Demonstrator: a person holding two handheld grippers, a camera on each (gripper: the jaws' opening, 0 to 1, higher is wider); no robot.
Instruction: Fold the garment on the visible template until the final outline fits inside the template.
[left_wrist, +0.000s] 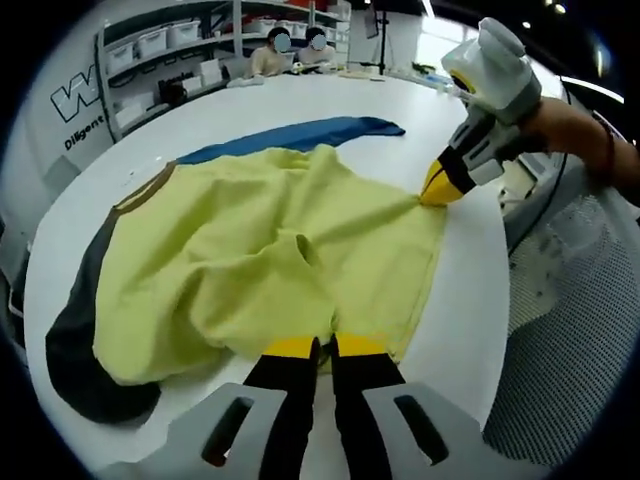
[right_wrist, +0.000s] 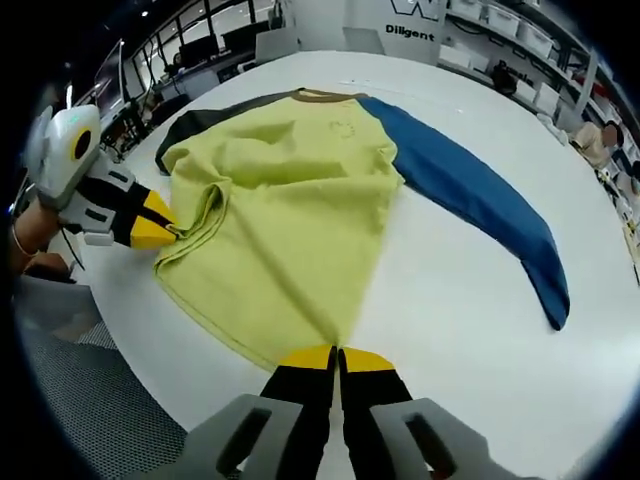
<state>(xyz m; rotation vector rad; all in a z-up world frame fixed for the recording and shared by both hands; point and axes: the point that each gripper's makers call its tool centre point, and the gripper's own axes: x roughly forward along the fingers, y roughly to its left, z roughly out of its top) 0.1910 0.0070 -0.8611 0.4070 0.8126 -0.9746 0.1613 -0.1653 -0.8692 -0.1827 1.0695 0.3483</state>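
Nearest the cameras: each view has its own gripper rising from the bottom edge, black jaws with yellow tips.
Left gripper (left_wrist: 326, 347): in the left gripper view its jaws are pressed together on the near hem of the garment; the yellow tips sit right at the cloth's edge; in the right gripper view the same tool (right_wrist: 165, 232) comes in from the left, its tips pinching the hem at the garment's left corner, a hand behind it.
Right gripper (right_wrist: 338, 356): in the right gripper view its jaws are closed narrow on the near point of the hem, where the cloth draws down to a corner; in the left gripper view it (left_wrist: 437, 190) reaches in from the right, a person's forearm behind it, tips nipping the right corner of the cloth.
Garment (left_wrist: 270, 260): a yellow-green top with one dark grey sleeve and one blue sleeve, lying rumpled on the table; the body is bunched and creased between the two pinched corners; in the right gripper view it (right_wrist: 285, 190) spreads away from the camera, brown collar band at the far end.
Blue sleeve (right_wrist: 480, 200): stretched flat across the table to the right and away from the body.
Grey sleeve (left_wrist: 75, 340): lying at the left edge, partly under the body.
Table (right_wrist: 450, 330): white, round-edged, bare beside the garment.
Template: cannot tell where it lies.
Far back: shelves with bins (left_wrist: 160, 45) against the wall; people sitting at the table's far side.
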